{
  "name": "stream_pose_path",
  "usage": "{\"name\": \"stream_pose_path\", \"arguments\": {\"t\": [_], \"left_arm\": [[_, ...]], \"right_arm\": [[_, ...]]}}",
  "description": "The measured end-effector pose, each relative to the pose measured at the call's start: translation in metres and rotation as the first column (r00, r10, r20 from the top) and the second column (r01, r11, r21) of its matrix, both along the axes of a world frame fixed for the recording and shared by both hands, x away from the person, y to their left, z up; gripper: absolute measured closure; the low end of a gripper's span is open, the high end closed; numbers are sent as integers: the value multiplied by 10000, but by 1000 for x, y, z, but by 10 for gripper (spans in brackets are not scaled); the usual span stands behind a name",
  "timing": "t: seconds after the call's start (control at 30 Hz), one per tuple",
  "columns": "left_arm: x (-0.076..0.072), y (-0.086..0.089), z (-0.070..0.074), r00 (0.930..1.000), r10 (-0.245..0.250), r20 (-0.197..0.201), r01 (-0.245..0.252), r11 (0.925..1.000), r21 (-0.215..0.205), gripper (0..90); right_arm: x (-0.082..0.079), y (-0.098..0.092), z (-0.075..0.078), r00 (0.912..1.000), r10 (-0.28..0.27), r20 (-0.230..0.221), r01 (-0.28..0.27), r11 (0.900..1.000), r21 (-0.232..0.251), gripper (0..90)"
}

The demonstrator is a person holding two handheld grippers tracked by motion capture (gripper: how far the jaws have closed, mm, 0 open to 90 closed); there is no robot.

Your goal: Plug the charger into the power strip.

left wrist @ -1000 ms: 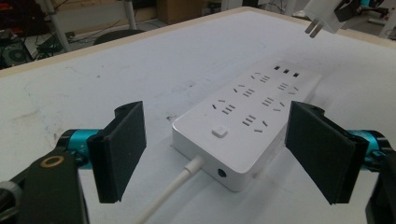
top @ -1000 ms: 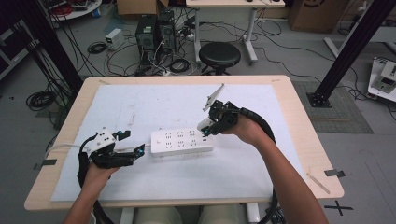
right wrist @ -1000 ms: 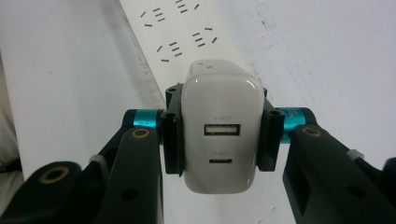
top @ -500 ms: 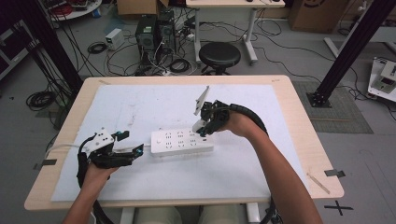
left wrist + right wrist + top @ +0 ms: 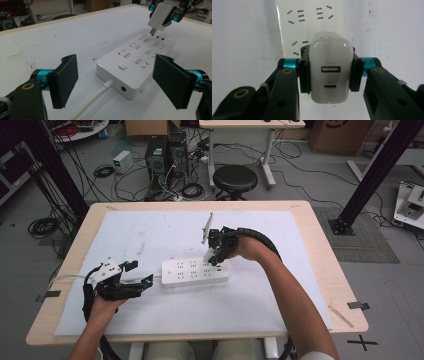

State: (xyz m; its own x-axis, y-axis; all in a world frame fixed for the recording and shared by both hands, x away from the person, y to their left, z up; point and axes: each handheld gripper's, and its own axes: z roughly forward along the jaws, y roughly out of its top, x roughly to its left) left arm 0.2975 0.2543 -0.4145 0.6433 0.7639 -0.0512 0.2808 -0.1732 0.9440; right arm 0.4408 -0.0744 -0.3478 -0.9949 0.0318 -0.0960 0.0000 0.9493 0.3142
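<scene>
Change: your right tool [image 5: 216, 256], pinching the white charger [image 5: 330, 72], has dropped toward the power strip [image 5: 195, 272] | prongs above sockets, unplugged | left tool [image 5: 140, 281] spread, idle on counter [image 5: 300, 220].

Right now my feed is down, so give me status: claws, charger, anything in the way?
Right claw shut on white plastic charger block, prongs just above white power strip. Left claw open beside strip's cord end. Nothing in the way.

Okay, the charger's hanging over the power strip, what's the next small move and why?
Probably ease the right tongs straight down. They are shut on the charger, whose prongs hang just above a socket at the far end of the strip, not yet in. The left tongs stand open around the strip's cord end, ready to steady it.
</scene>
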Motion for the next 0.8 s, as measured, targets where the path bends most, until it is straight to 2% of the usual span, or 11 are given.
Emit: {"name": "stream_pose_path", "arguments": {"t": [0.07, 0.27, 0.57, 0.67, 0.8], "left_arm": [[0, 1, -1, 10000, 39, -41, -39, 10000, -56, 207], [0, 4, -2, 10000, 86, -40, -87, 9999, -77, 206], [0, 6, -3, 9999, 121, -71, -121, 9999, -51, 206], [-1, 7, -3, 9999, 124, -67, -124, 9999, -83, 206], [-1, 7, -4, 9998, 153, -106, -154, 9998, -107, 207]], "right_arm": [[2, 3, -1, 10000, 73, -23, -73, 10000, -20, 631], [5, 15, -6, 9994, 358, 9, -357, 9977, -570, 631], [7, 20, -9, 9979, 646, 13, -643, 9952, -744, 631], [5, 23, -12, 9942, 1070, 111, -1055, 9900, -941, 631], [6, 28, -11, 9924, 1215, 206, -1181, 9854, -1229, 631]]}}
